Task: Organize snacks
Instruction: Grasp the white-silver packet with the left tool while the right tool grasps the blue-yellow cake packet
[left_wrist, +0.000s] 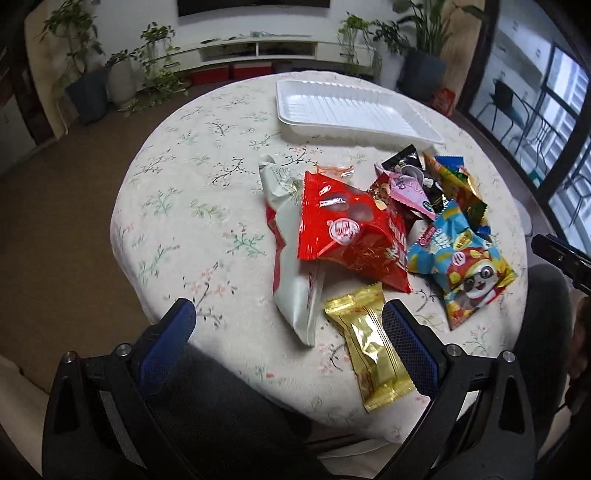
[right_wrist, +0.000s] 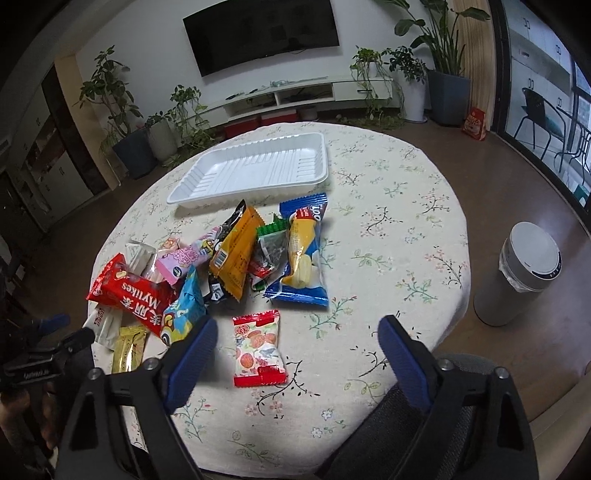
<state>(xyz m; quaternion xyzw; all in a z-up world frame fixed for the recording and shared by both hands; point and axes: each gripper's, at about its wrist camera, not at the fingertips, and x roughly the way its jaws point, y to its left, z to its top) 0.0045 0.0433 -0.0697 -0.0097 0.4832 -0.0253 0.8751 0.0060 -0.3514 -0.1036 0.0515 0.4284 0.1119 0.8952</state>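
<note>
A white tray (left_wrist: 354, 110) lies empty at the far side of the round table; it also shows in the right wrist view (right_wrist: 255, 170). Snack packets lie in a pile before it: a red Mylikes bag (left_wrist: 347, 236), a white bag (left_wrist: 291, 258), a blue panda bag (left_wrist: 458, 258), a gold packet (left_wrist: 373, 350). The right view shows the red bag (right_wrist: 136, 299), an orange packet (right_wrist: 236, 254), a blue cake packet (right_wrist: 303, 254) and a red-white packet (right_wrist: 258, 349). My left gripper (left_wrist: 288, 325) is open, above the near edge by the gold packet. My right gripper (right_wrist: 295, 339) is open, above the red-white packet.
The table has a floral cloth (right_wrist: 388, 221). A grey bin (right_wrist: 517, 273) stands on the floor to the right. Plants, a TV unit and a glass door stand beyond. A dark chair back (right_wrist: 406, 424) is under my right gripper.
</note>
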